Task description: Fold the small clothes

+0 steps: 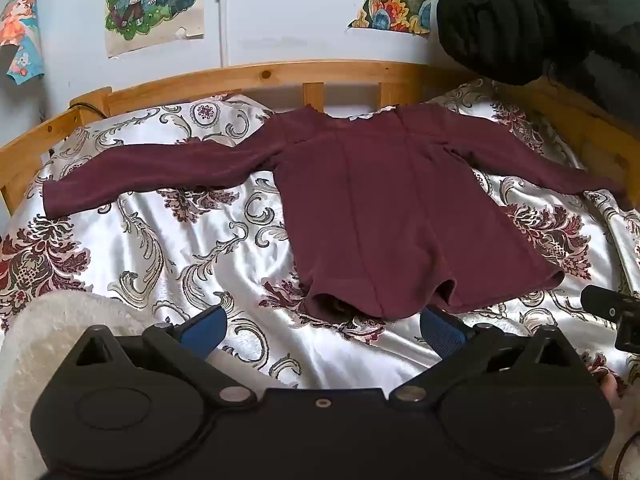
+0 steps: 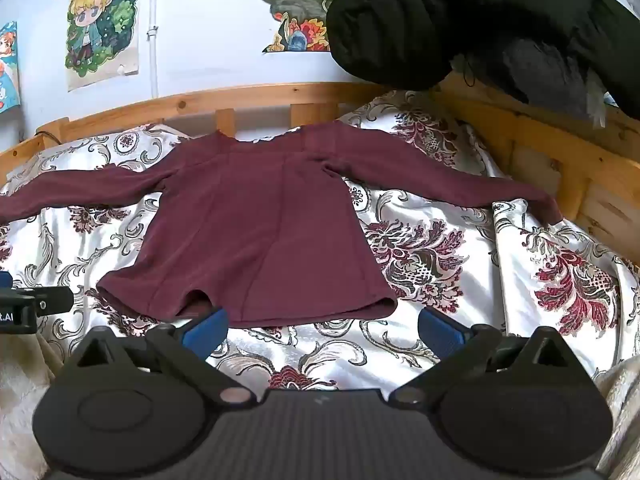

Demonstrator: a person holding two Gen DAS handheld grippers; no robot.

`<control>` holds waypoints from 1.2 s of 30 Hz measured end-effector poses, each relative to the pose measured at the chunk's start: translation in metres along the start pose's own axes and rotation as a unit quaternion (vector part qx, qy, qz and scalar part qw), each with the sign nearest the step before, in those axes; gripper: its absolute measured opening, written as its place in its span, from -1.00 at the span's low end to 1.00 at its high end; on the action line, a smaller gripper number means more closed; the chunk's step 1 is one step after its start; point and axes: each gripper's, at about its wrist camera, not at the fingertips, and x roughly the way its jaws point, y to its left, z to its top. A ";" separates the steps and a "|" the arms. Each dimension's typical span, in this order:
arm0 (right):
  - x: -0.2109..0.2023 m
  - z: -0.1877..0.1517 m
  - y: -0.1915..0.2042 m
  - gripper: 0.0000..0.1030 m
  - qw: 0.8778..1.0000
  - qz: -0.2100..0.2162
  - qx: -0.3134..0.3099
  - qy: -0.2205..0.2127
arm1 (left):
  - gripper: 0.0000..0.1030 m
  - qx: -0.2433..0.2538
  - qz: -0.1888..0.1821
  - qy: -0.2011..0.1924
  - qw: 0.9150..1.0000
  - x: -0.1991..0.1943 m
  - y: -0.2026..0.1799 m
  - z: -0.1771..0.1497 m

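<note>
A small maroon long-sleeved top [image 1: 384, 208] lies flat and spread out on the bed, neckline toward the headboard, both sleeves stretched out to the sides. It also shows in the right wrist view [image 2: 256, 232]. My left gripper [image 1: 320, 330] is open and empty, just short of the top's hem, toward its left half. My right gripper [image 2: 322, 330] is open and empty, just short of the hem, toward its right half. The right gripper's tip [image 1: 612, 312] shows at the right edge of the left wrist view.
The bed has a shiny white cover with dark red floral patterns [image 1: 160, 248]. A wooden bed rail [image 1: 280, 76] runs behind. A black padded garment [image 2: 460, 20] hangs over the right rail. A white fluffy blanket [image 1: 60, 340] lies at near left. Posters hang on the wall.
</note>
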 end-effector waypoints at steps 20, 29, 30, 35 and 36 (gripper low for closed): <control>-0.001 0.000 0.000 1.00 1.000 0.000 0.000 0.000 | 0.99 0.005 0.000 0.008 1.000 0.003 0.000 -0.002; -0.001 -0.001 0.000 1.00 1.000 0.000 0.000 0.000 | 0.99 0.005 0.000 0.008 1.000 0.003 0.000 -0.002; -0.001 -0.001 0.000 1.00 1.000 0.000 0.000 0.000 | 0.99 0.005 0.000 0.008 1.000 0.003 0.000 -0.002; -0.001 -0.001 0.000 1.00 1.000 0.000 0.000 0.000 | 0.99 0.005 0.001 0.009 1.000 0.003 0.000 -0.002; 0.000 -0.001 0.000 1.00 1.000 0.000 0.000 0.000 | 0.99 0.005 0.001 0.009 1.000 0.003 0.000 -0.002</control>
